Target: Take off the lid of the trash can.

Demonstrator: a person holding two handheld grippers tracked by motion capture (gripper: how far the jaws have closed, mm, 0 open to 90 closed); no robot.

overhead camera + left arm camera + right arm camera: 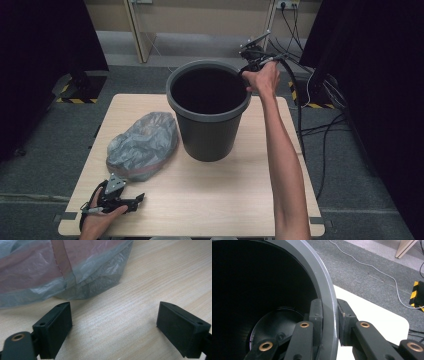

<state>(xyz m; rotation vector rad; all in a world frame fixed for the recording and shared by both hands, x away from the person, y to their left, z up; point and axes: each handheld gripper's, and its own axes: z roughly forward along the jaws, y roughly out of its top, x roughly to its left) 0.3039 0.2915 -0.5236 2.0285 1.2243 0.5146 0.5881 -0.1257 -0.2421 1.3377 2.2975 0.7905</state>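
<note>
A dark grey plastic bin point(207, 125) stands upright in the middle of the wooden table point(225, 195). My right gripper point(245, 70) sits over the bin's far right rim. In the right gripper view its jaws point(329, 307) straddle the rim point(322, 277), one pad inside against the wall, the other outside, pressed on it. A crumpled grey translucent plastic bag point(142, 145) lies left of the bin. At the table's near left corner my left gripper point(141, 199) rests, open, its pads point(60, 322) wide apart just short of the bag point(62, 267), with bare wood between them.
Black curtains flank the table on both sides. Cables point(320, 130) run over the grey carpet to the right, and a yellow-black striped foot point(75, 100) stands at the far left. A wooden frame point(137, 35) stands behind the table.
</note>
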